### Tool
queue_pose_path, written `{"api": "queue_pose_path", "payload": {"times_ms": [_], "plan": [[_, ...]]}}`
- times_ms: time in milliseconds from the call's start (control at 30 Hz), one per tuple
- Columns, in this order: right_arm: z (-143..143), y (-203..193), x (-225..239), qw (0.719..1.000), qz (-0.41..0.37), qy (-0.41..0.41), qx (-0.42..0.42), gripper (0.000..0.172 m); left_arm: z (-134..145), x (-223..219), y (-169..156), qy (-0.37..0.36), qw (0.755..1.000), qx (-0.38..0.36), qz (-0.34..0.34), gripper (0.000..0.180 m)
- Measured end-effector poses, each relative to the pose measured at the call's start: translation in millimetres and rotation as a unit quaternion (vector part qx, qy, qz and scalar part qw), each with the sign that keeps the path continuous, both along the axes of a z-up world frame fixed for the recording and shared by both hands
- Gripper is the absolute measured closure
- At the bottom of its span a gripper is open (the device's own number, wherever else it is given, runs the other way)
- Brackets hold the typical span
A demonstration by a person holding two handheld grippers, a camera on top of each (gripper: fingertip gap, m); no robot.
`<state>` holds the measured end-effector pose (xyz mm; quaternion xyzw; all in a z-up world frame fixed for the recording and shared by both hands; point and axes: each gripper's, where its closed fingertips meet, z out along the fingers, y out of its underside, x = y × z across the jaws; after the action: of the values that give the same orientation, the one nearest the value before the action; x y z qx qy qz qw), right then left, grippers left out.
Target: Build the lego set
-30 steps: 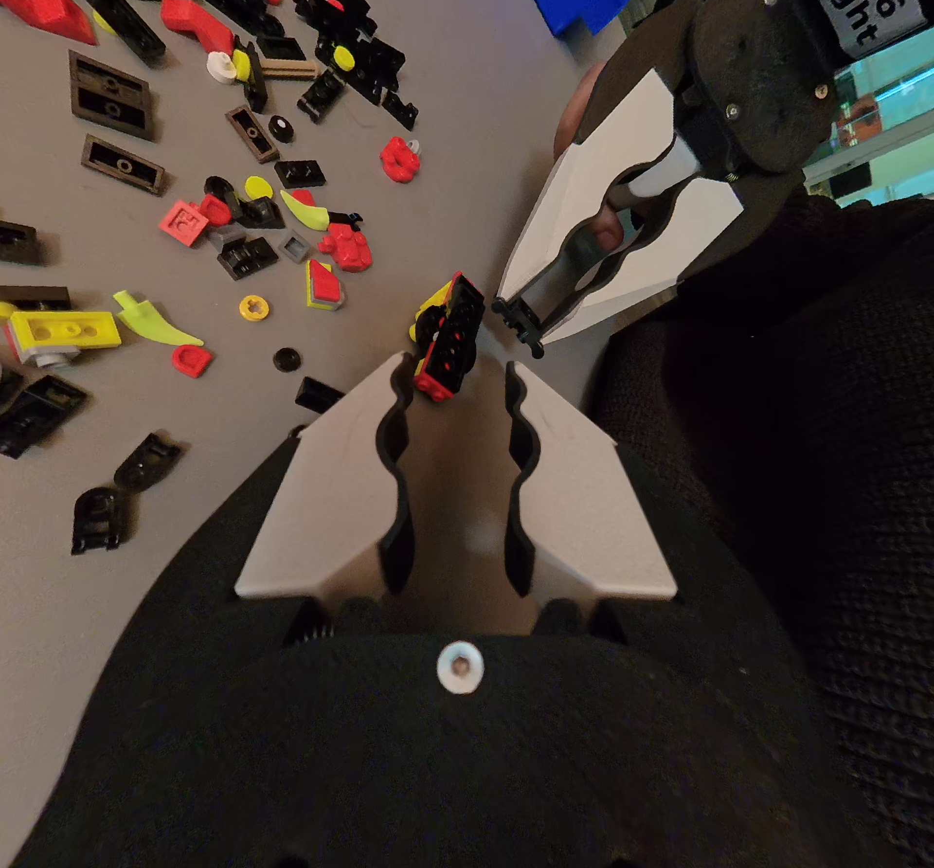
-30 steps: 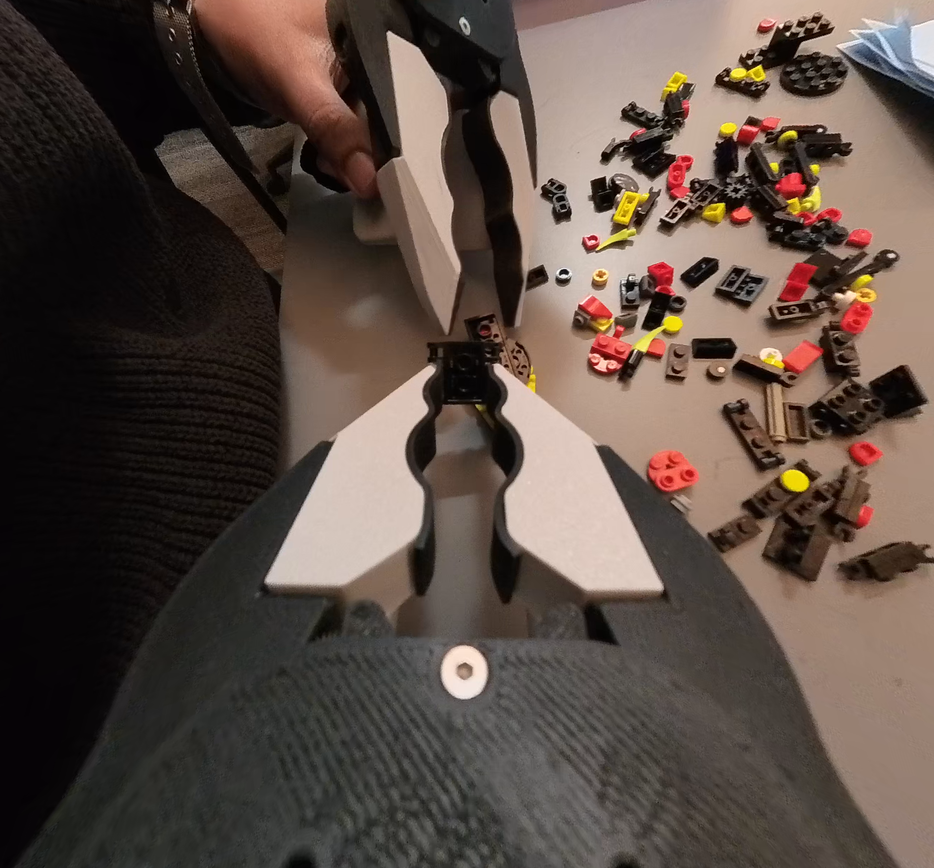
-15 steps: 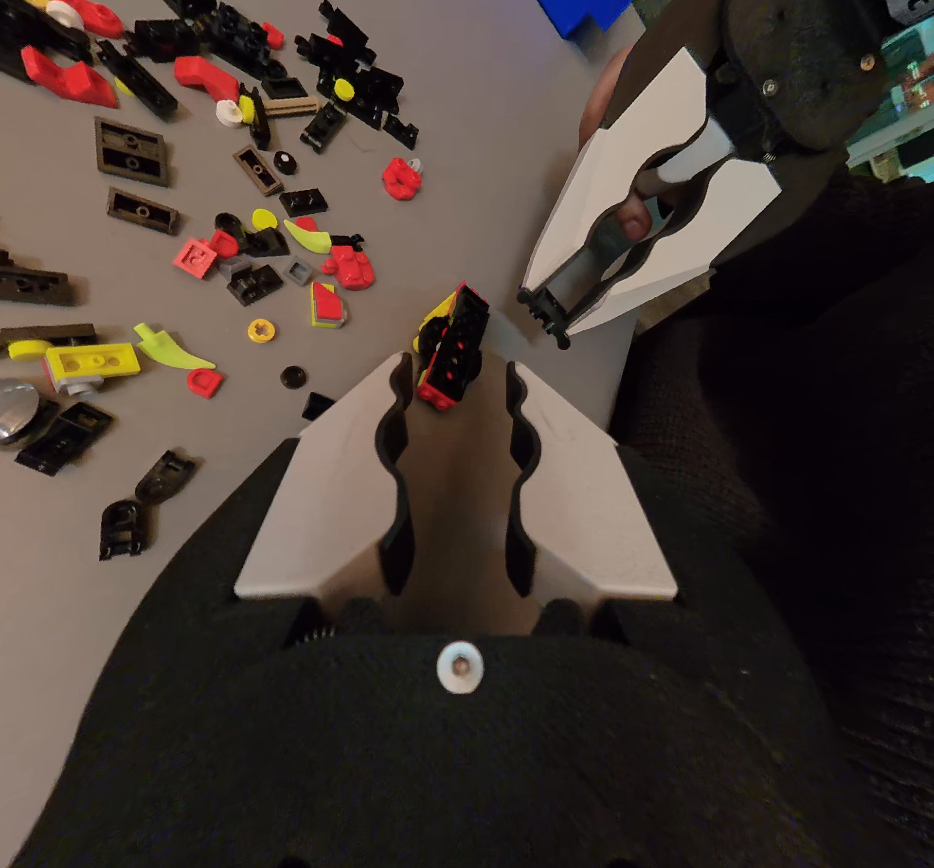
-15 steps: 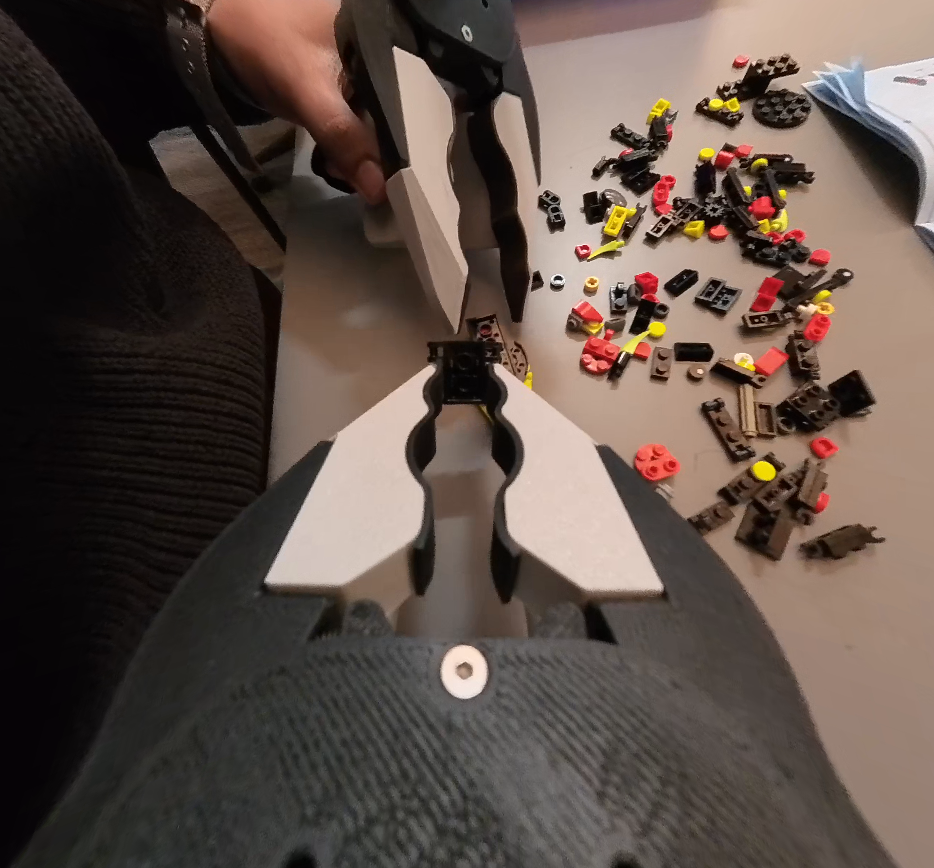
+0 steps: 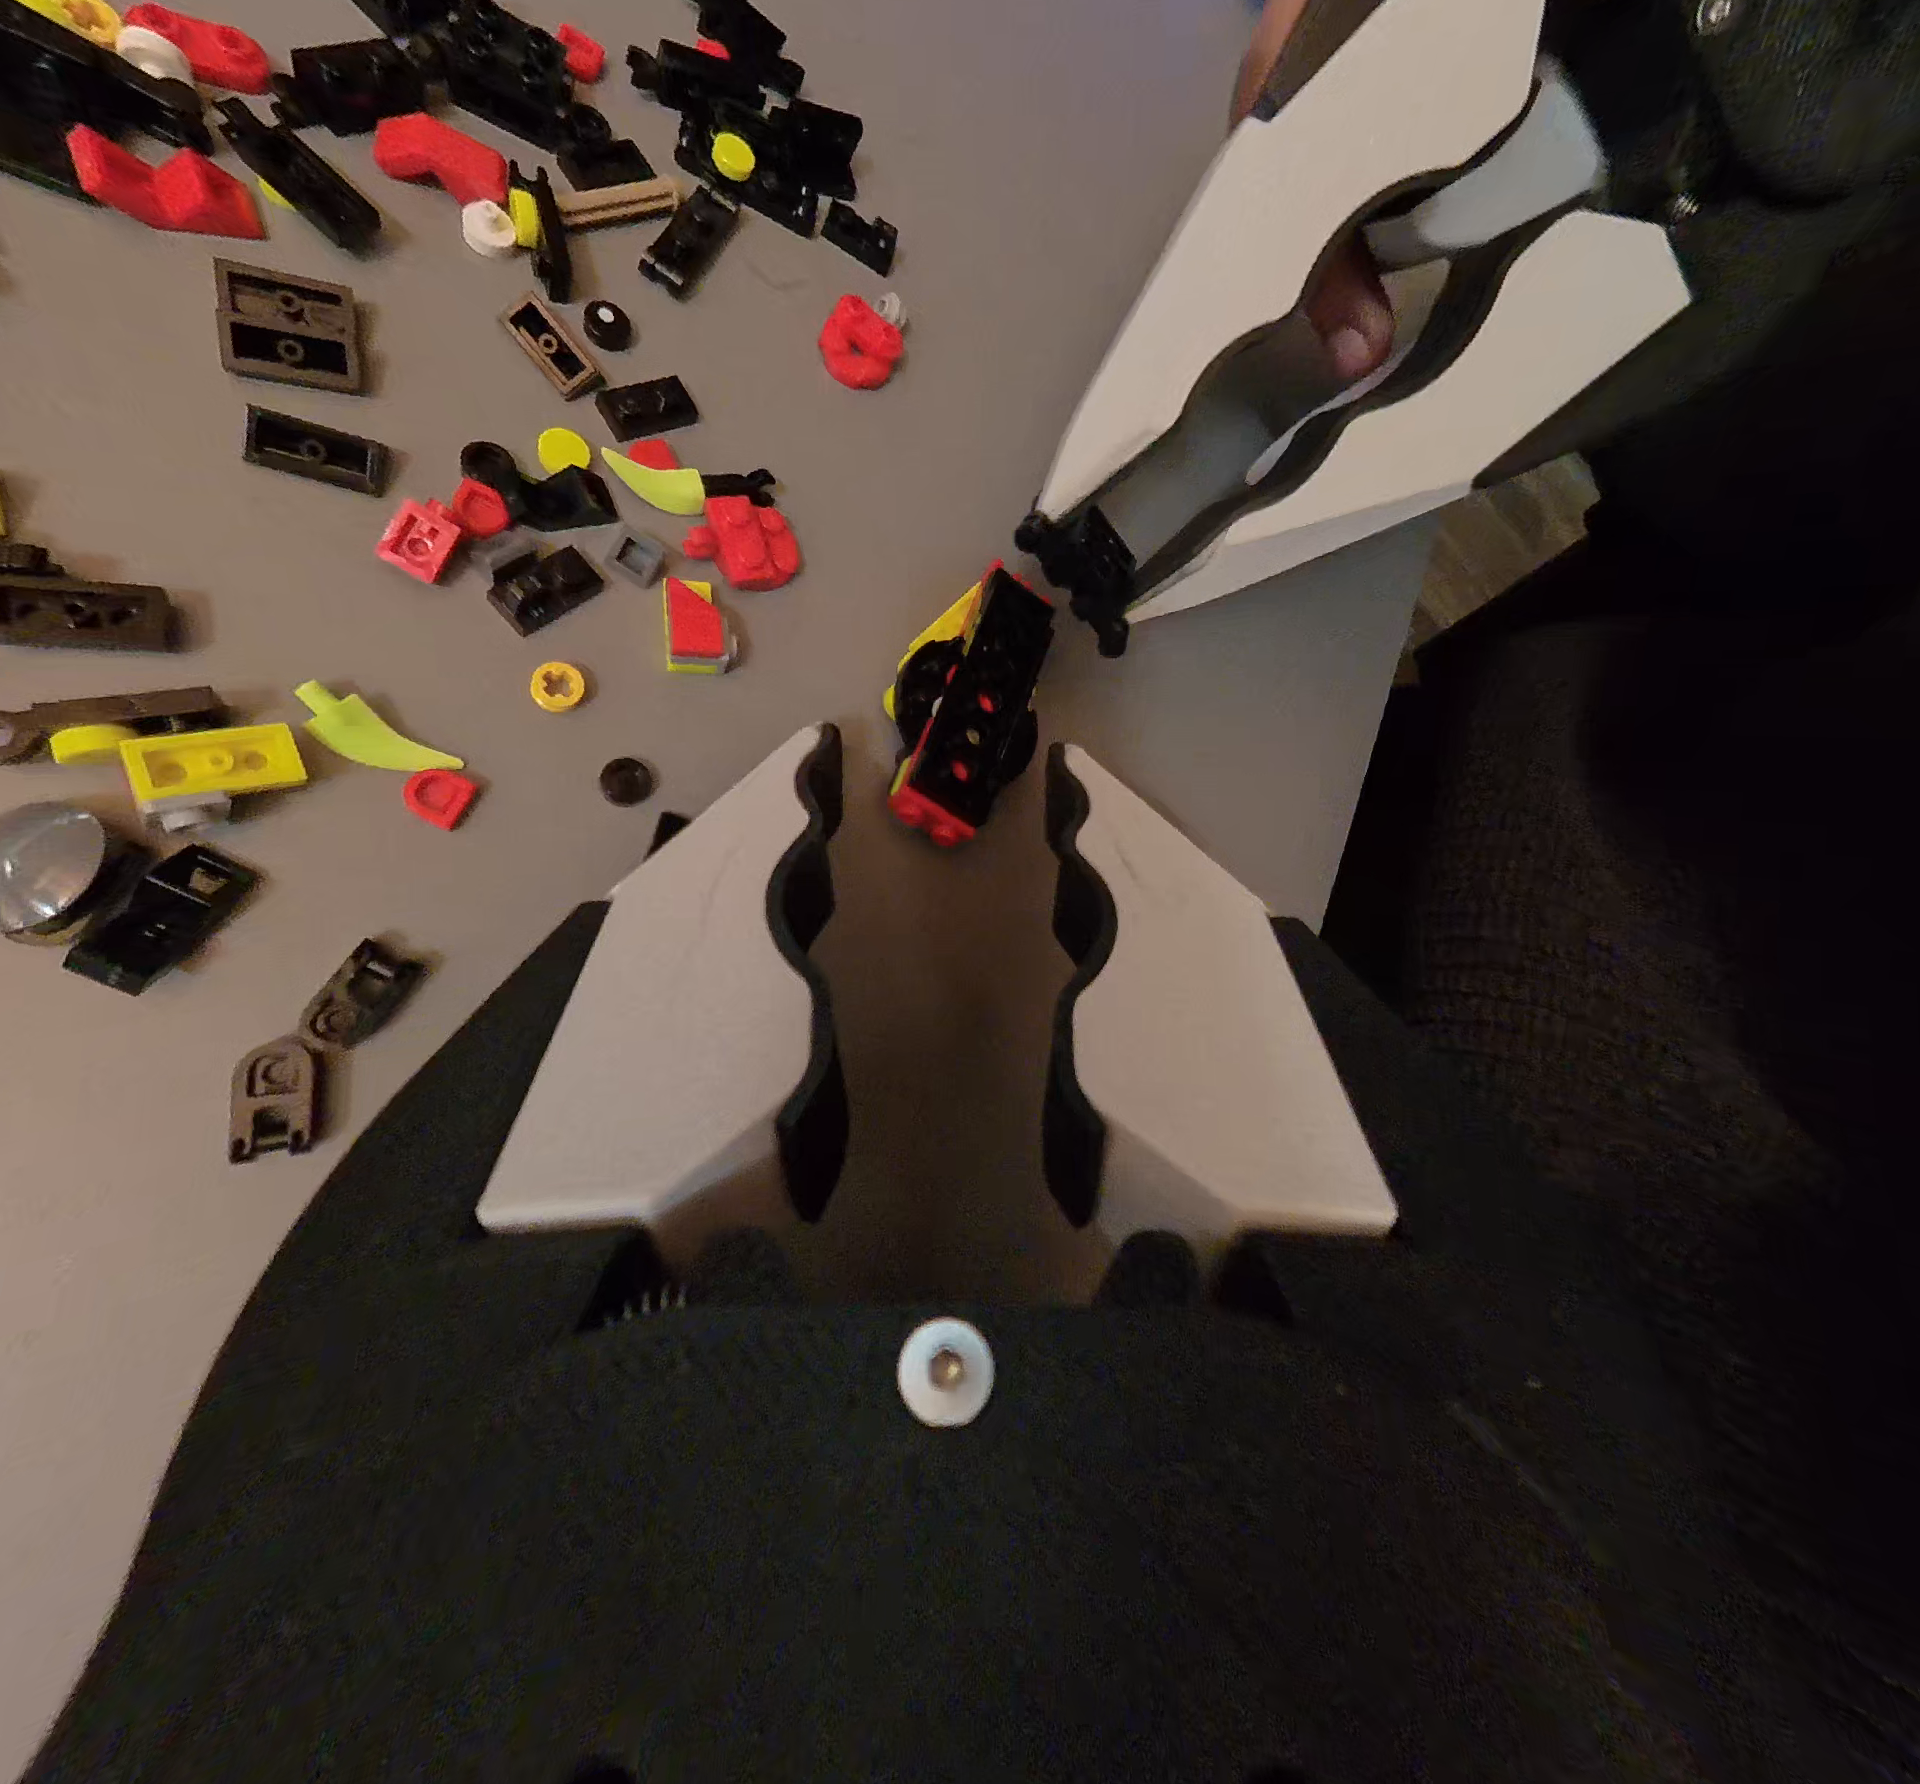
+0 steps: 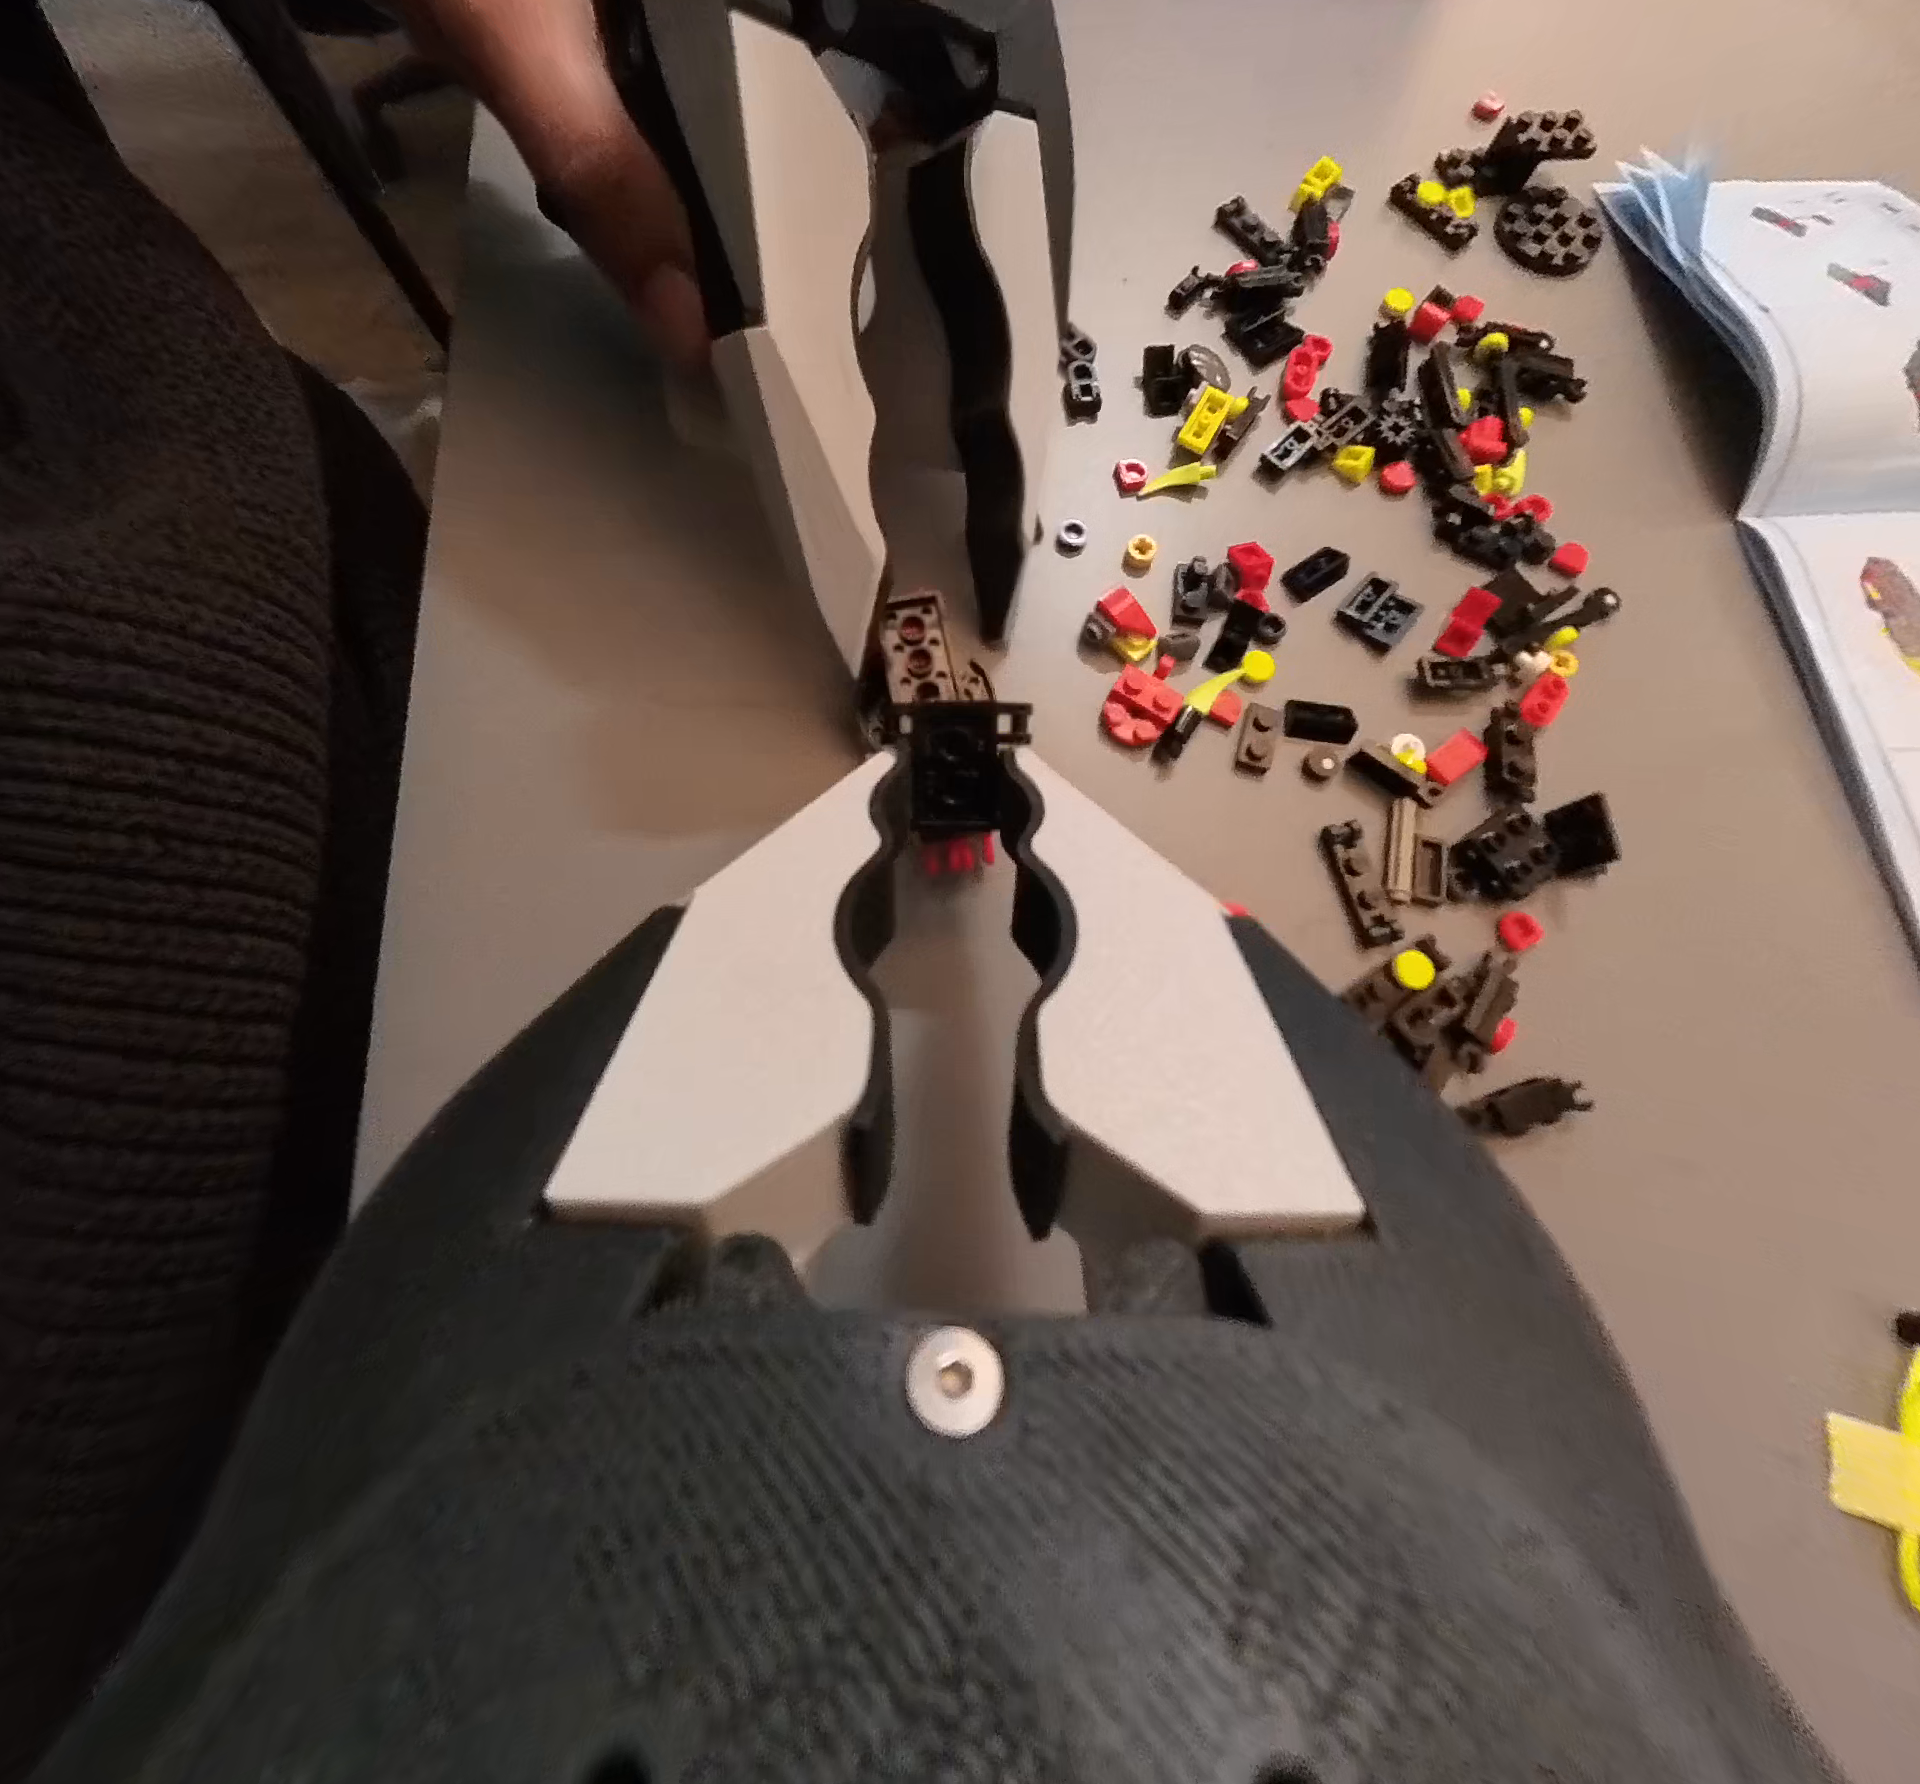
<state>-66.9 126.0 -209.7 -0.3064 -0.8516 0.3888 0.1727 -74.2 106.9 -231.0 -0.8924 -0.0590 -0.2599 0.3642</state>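
The right gripper (image 6: 954,778) was closed on a small black plastic brick plate with side clips (image 6: 951,768), both pads pressing its flanks. The left gripper (image 5: 940,763) stood open; a small black, red and yellow brick assembly (image 5: 971,706) sat on the grey tabletop (image 5: 1039,176) between its fingertips, with a clear gap to each pad. The held plate hovered just beside the far end of that assembly. Loose red, black and yellow brick pieces (image 5: 499,529) lay scattered to the left, well apart
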Motion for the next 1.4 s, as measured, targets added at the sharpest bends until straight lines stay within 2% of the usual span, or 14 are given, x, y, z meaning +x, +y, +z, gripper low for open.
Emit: {"api": "queue_pose_path", "payload": {"times_ms": [300,533,933,1267,1400], "plan": [[-14.2,-15.4,-4.7,0.995,0.079,-0.034,0.047,0.157,-0.6,-0.9,-3.9,0.022,1.000,0.002,0.006,0.149],[-15.1,-13.7,-6.1,0.994,0.080,-0.036,0.070,0.157,-5.0,-0.2,-2.8,0.038,0.999,-0.004,0.002,0.159],[-16.5,-10.6,-8.3,0.993,0.071,-0.031,0.090,0.146,-4.9,-0.6,-3.0,0.034,0.999,-0.005,0.003,0.159],[-5.8,-7.3,-7.0,0.997,0.059,-0.053,0.020,0.144,-4.9,-1.4,-2.9,0.032,0.999,-0.005,0.005,0.159],[-2.5,-4.2,-8.4,0.994,0.043,-0.085,-0.046,0.145,-5.1,-1.4,-2.7,0.031,1.000,-0.005,0.004,0.160]]}}
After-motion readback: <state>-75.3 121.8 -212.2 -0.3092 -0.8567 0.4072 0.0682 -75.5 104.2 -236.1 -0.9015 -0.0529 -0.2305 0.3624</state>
